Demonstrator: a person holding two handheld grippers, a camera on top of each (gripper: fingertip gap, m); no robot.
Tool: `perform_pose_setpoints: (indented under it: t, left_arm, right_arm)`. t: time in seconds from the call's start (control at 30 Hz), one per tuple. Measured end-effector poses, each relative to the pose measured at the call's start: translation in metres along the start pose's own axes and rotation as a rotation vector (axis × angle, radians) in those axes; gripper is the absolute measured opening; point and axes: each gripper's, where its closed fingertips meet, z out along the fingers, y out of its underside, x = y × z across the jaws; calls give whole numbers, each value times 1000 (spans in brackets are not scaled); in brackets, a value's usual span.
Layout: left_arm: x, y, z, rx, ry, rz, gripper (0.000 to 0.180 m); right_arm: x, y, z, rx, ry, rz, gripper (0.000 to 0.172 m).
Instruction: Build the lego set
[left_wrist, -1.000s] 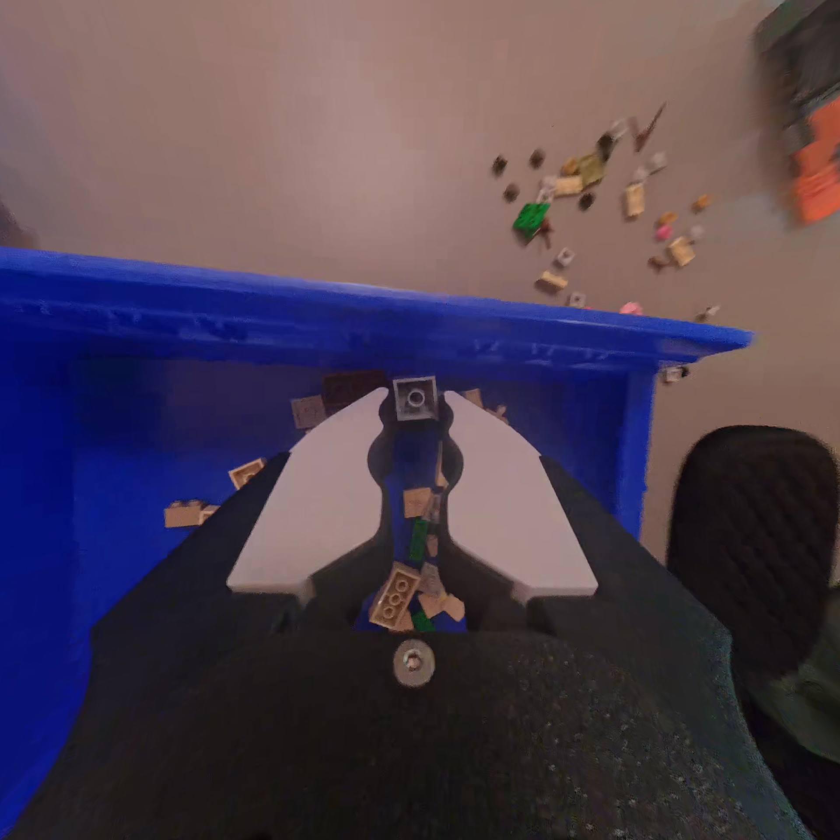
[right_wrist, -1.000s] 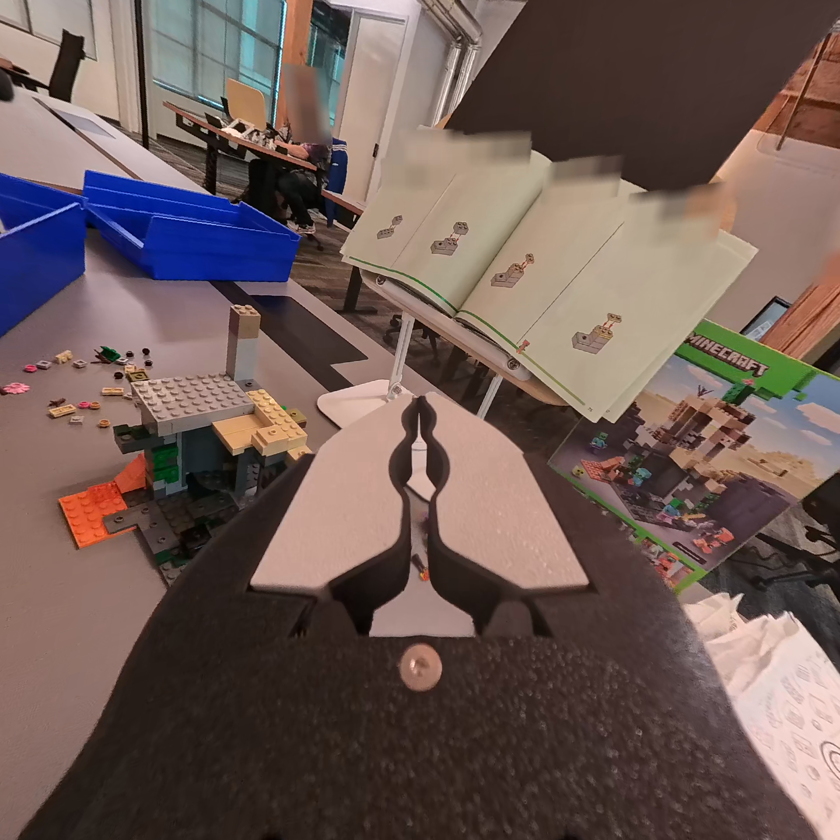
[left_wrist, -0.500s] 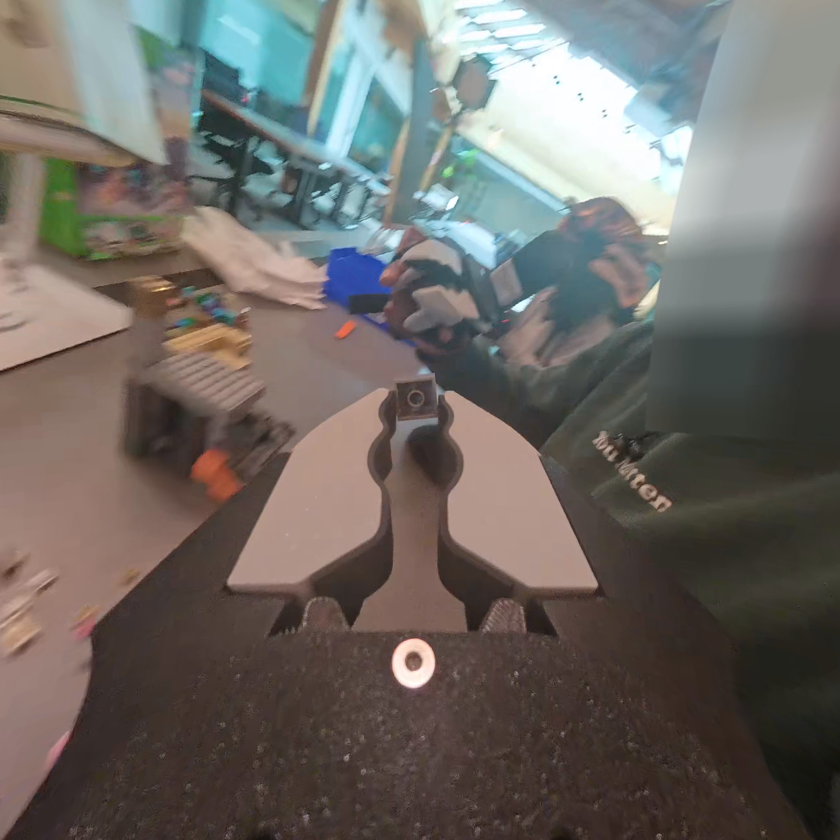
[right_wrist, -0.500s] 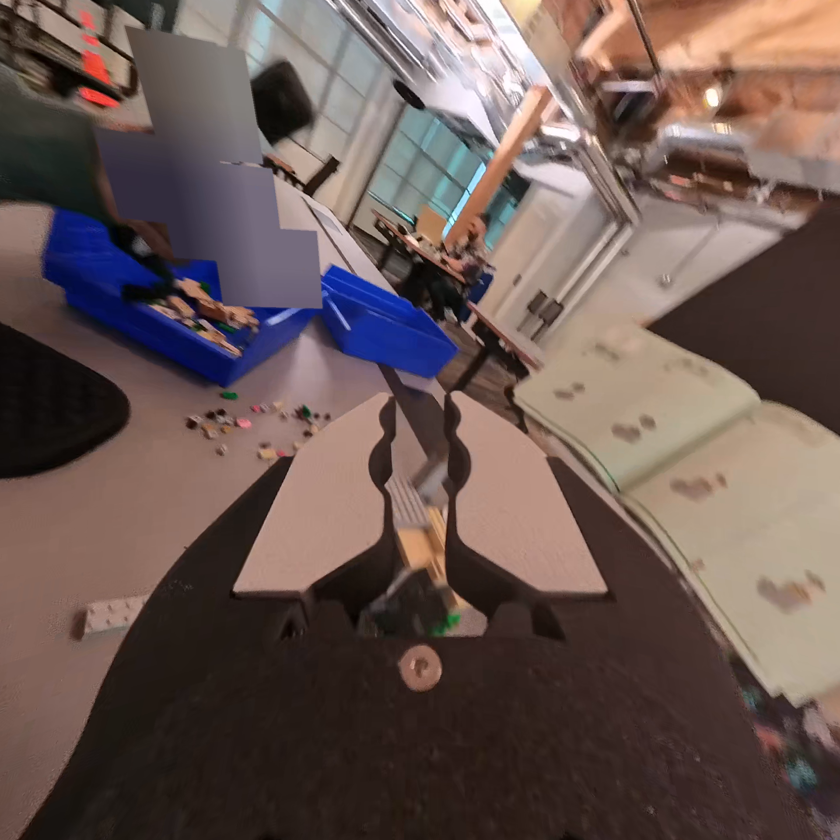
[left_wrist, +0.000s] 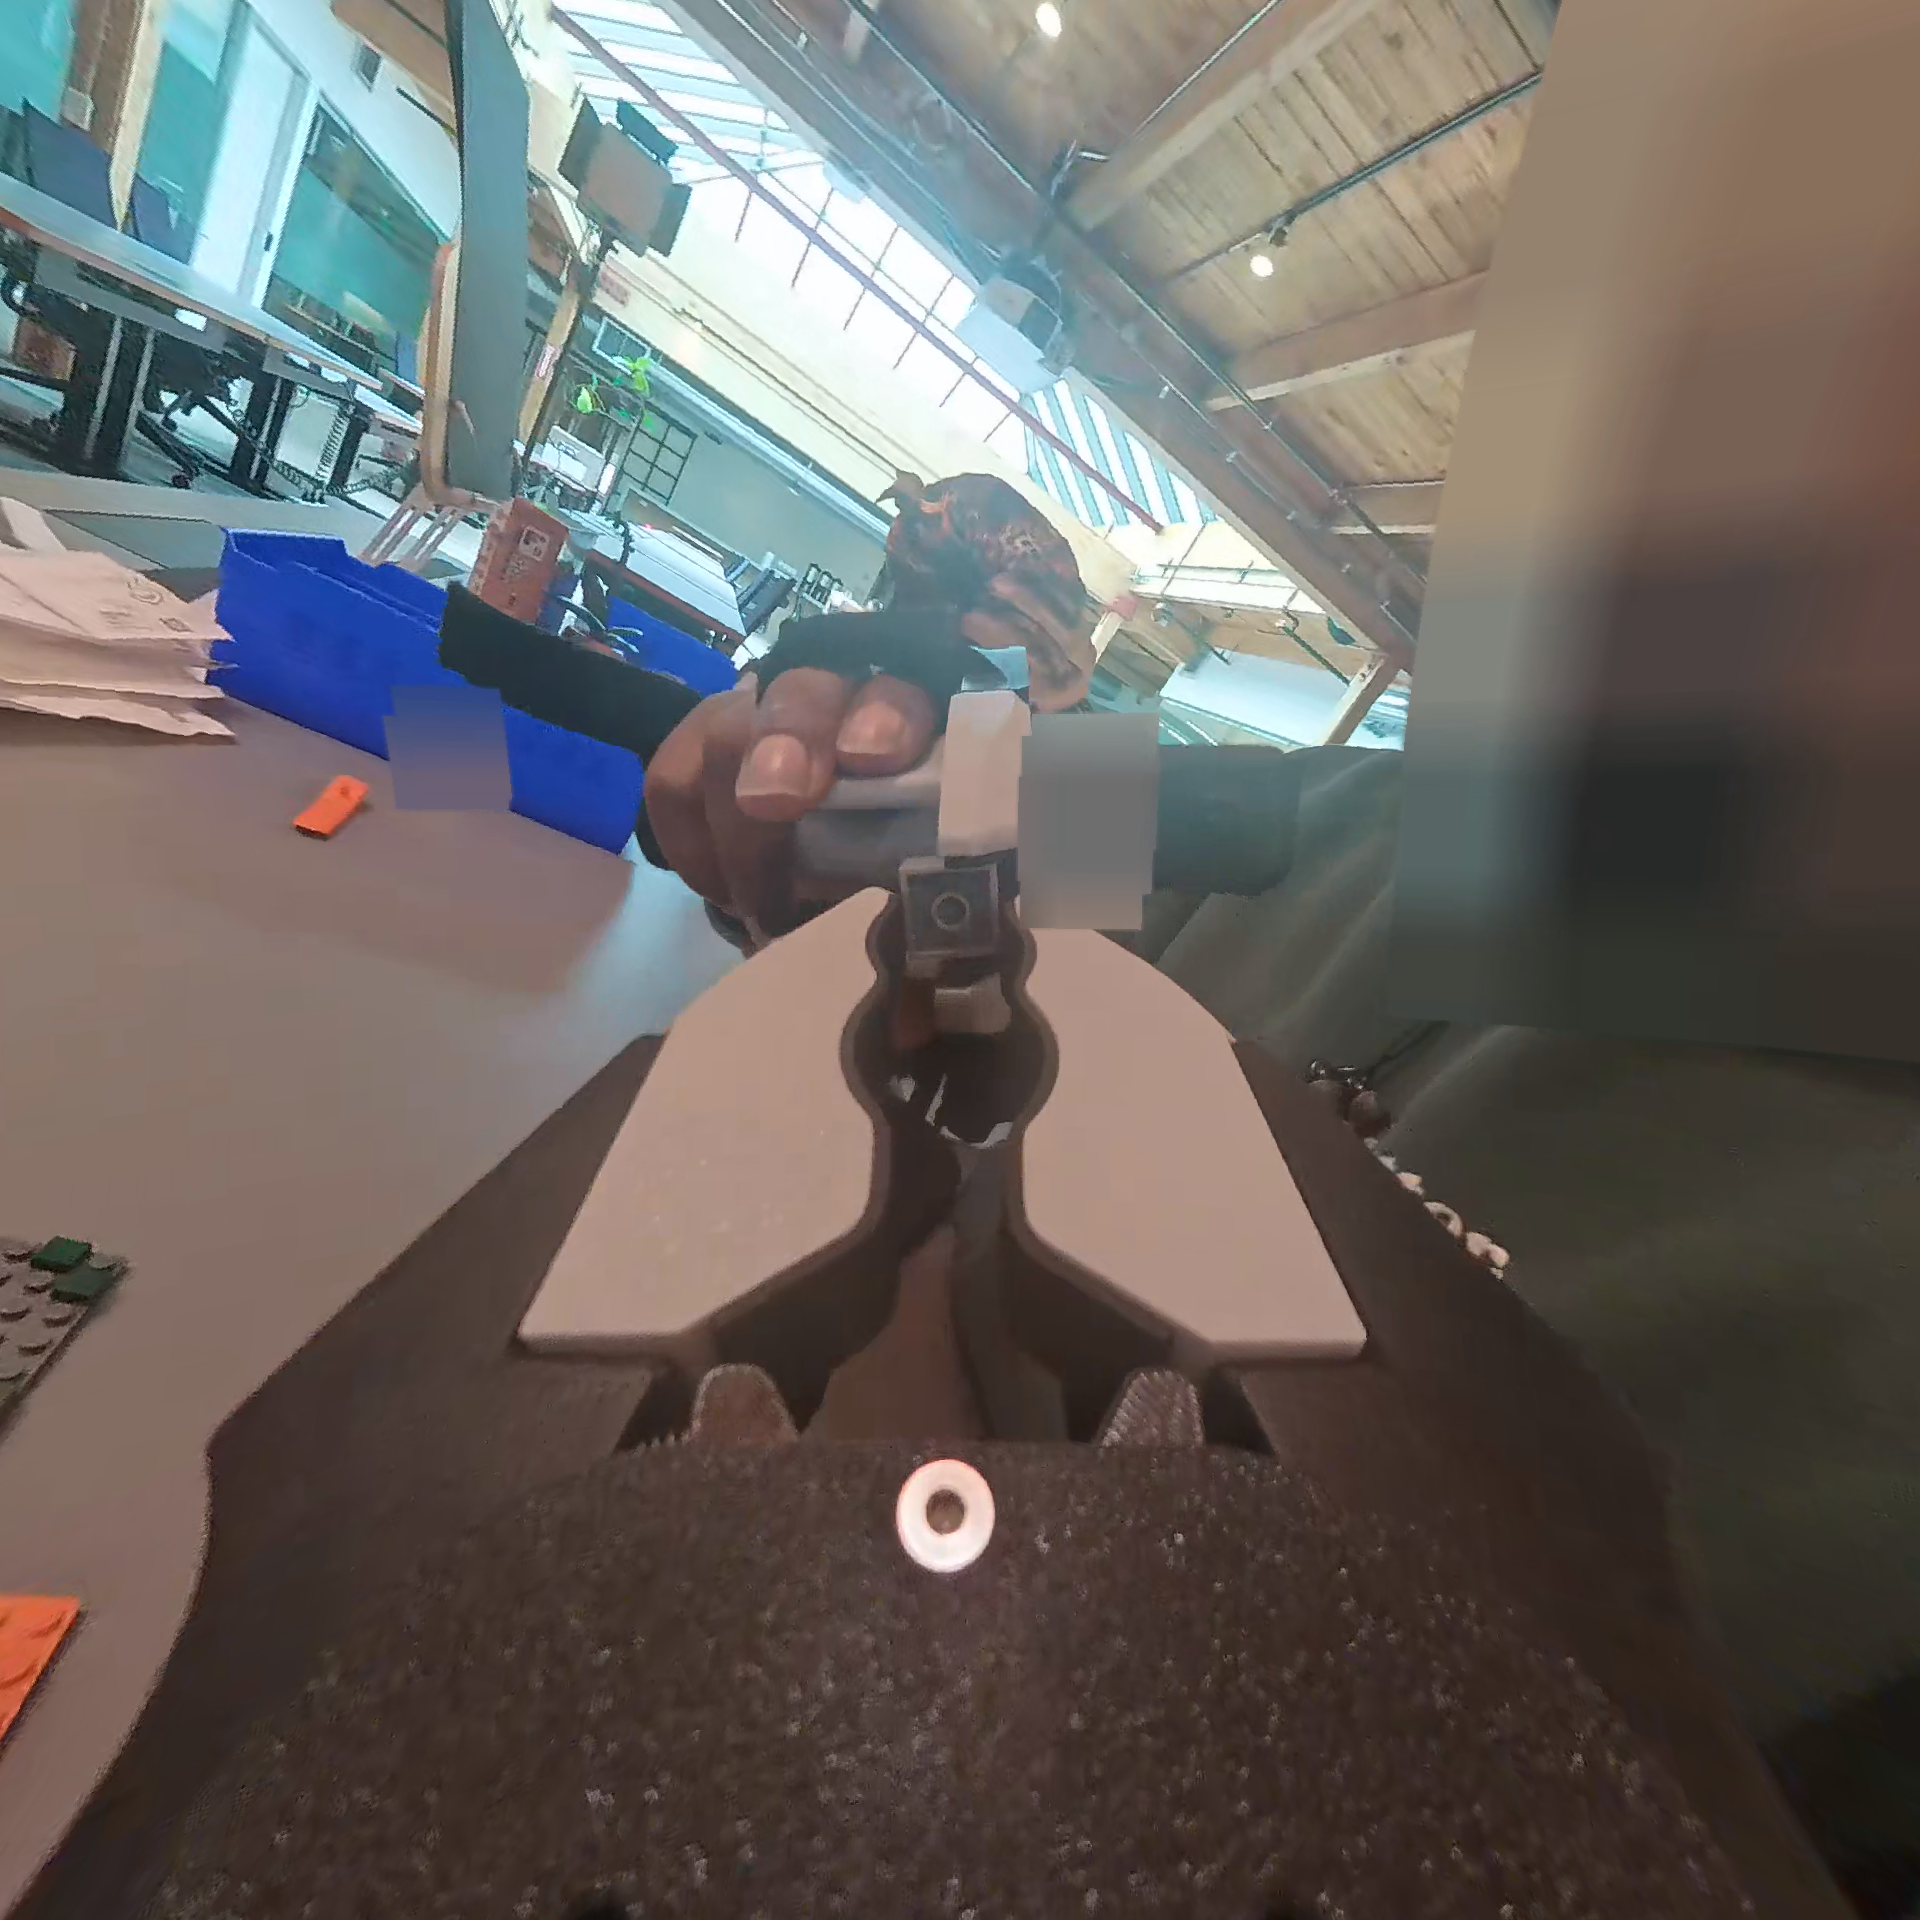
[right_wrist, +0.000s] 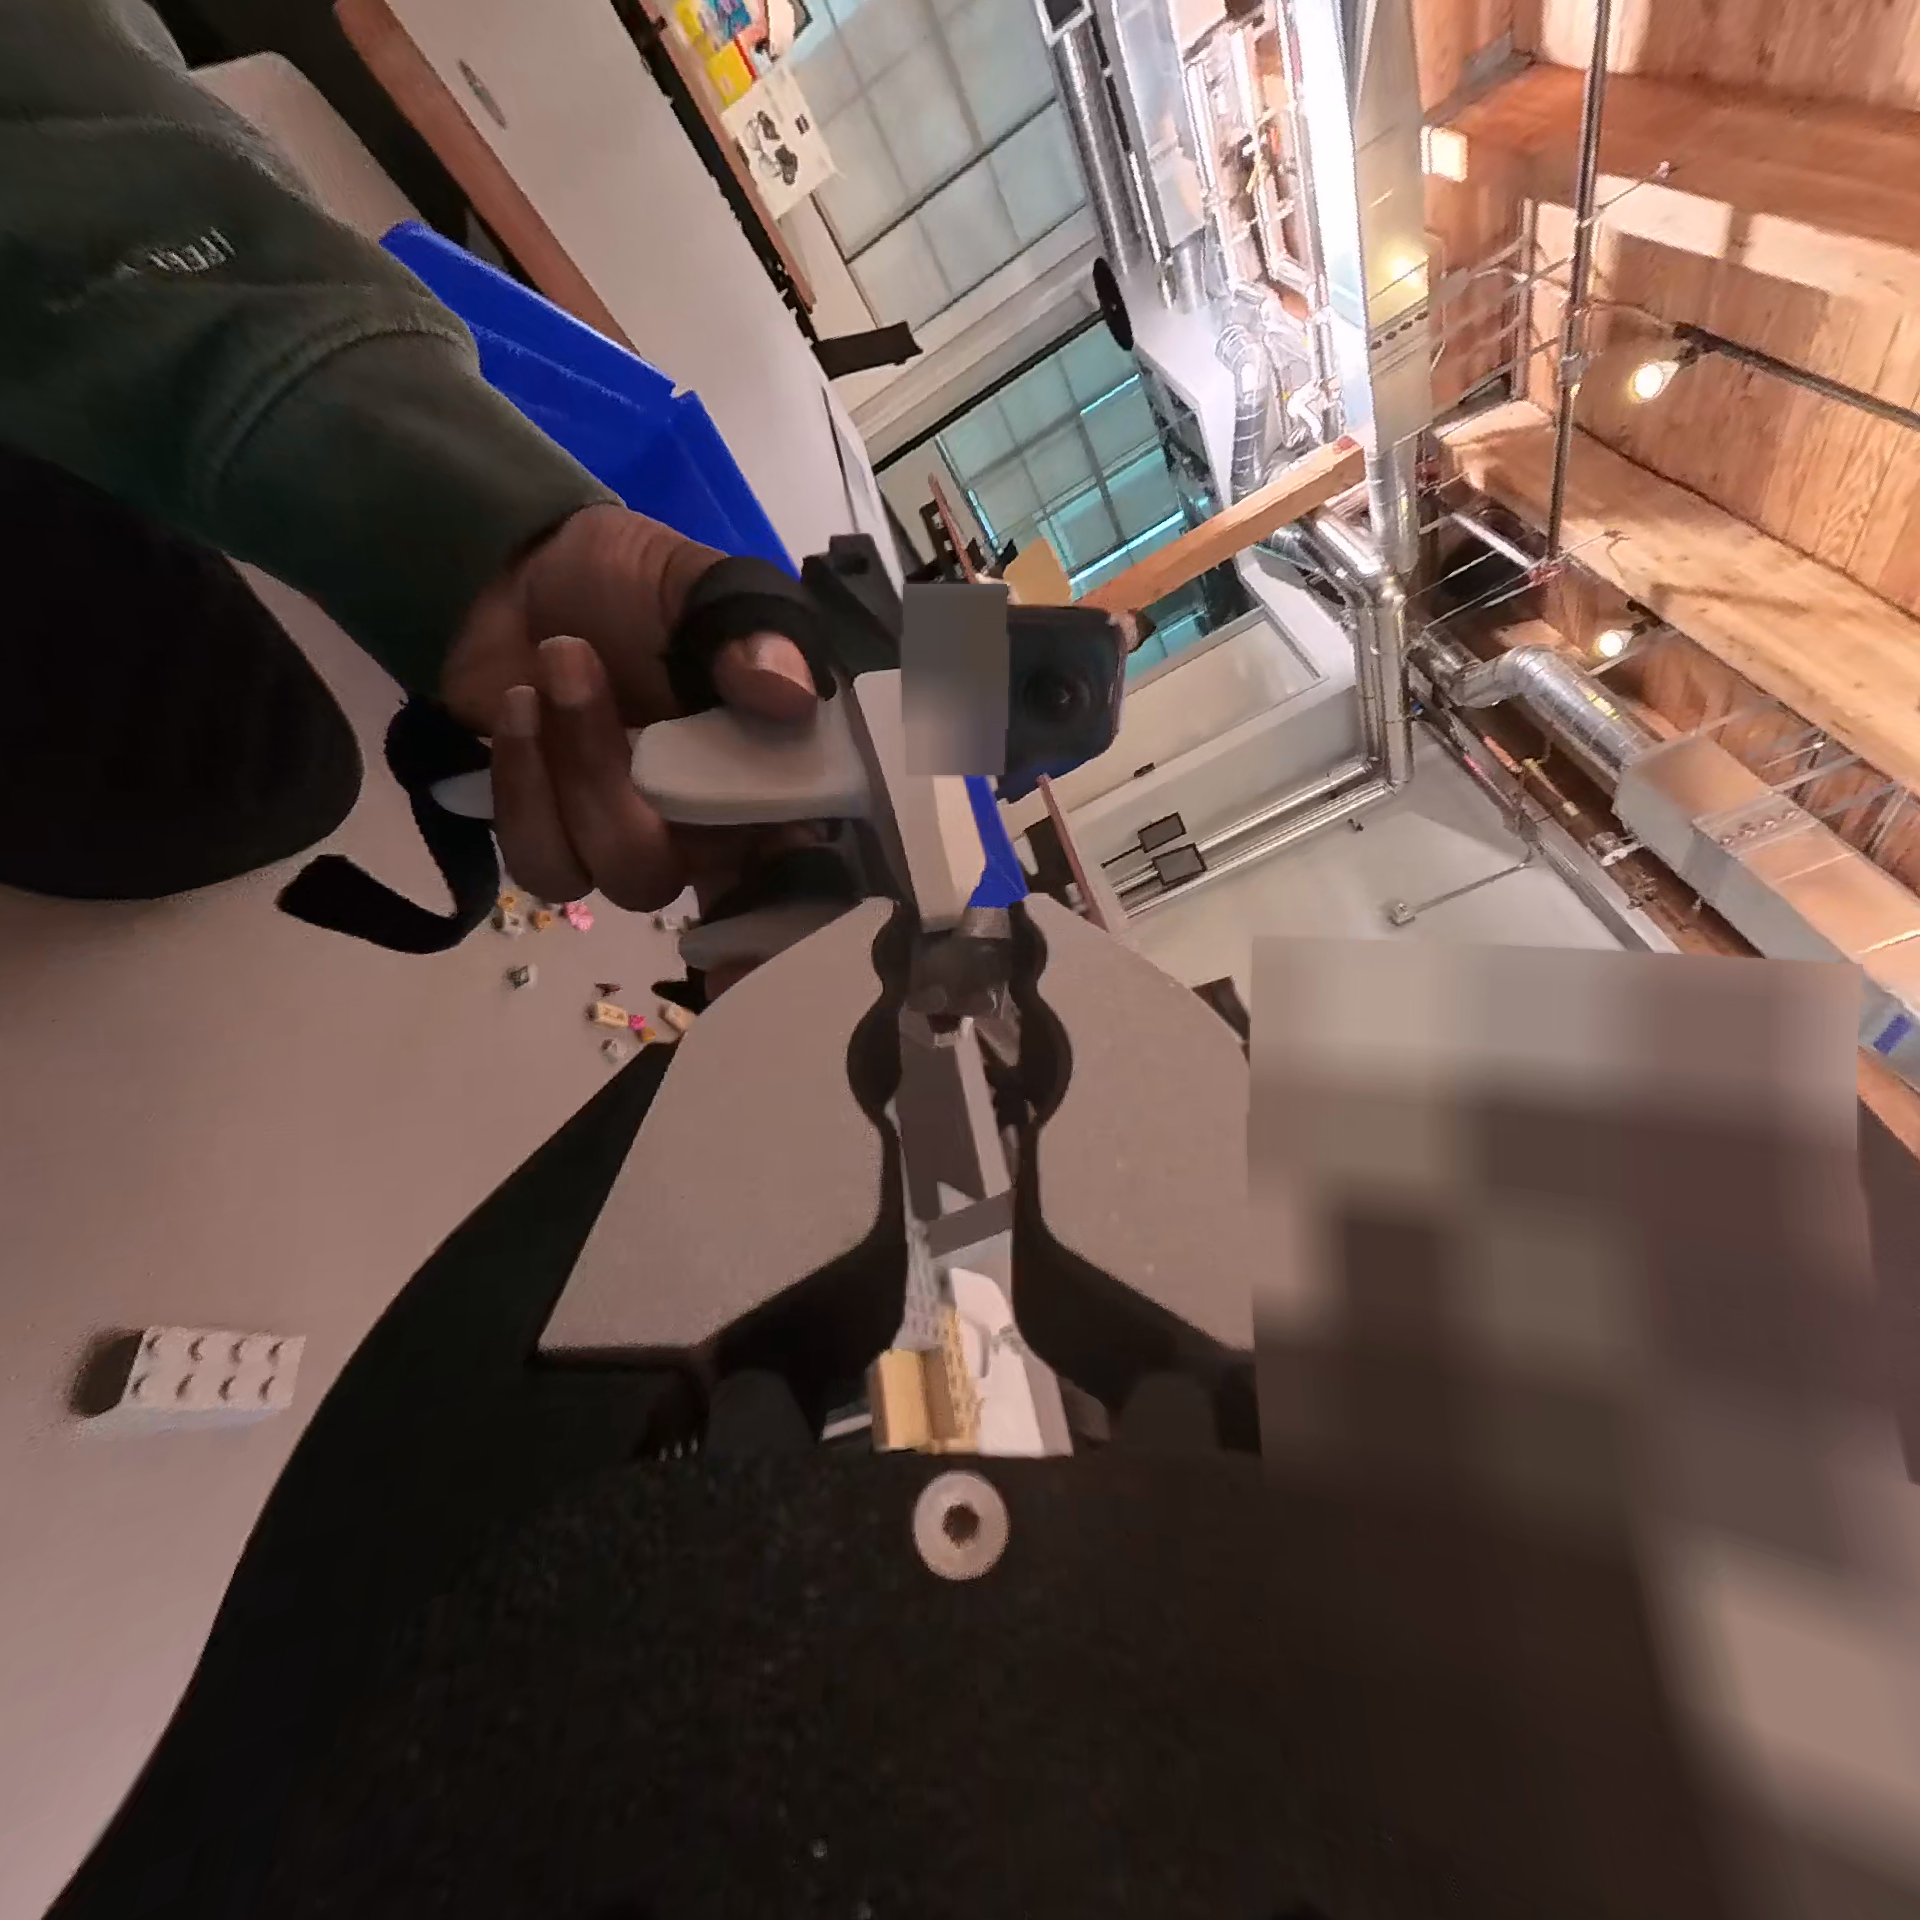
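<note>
1. Left wrist view: the left tool gripped a small dark grey one-stud brick, both fingertips pressed to its sides. Straight ahead and very near, a hand held the right tool's pale handle. Ahead to the left, a blue bin stood on the grey counter, an orange piece in front of it and white papers beside it.

2. Right wrist view: the right tool stood narrowly apart, closed on what seemed to be the same dark grey brick; shadow blurred the contact. The left tool's pale finger met it from ahead, a hand behind. Near left lay a white brick; farther ahead-left, scattered small pieces.
</note>
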Motion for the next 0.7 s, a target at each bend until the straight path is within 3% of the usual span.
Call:
perform_pose_setpoints:
  t: [0.1,0.23,0.4,0.57,0.7]
  left_arm:
    - [-8,7,-2,-31,-44,1,21]
    - [-29,26,-14,-157,-230,109,29]
    - [-64,80,-34,-465,-483,256,33]
    - [-91,138,-49,-736,-596,296,44]
    - [-102,158,-54,-830,-632,324,51]
  right_arm:
    - [-8,6,-2,-29,-65,95,17]
    - [-20,25,-11,-119,-204,294,17]
    - [-30,67,-30,-307,-296,487,17]
    - [-51,101,-42,-465,-372,659,17]
    - [-69,111,-45,-530,-427,750,18]
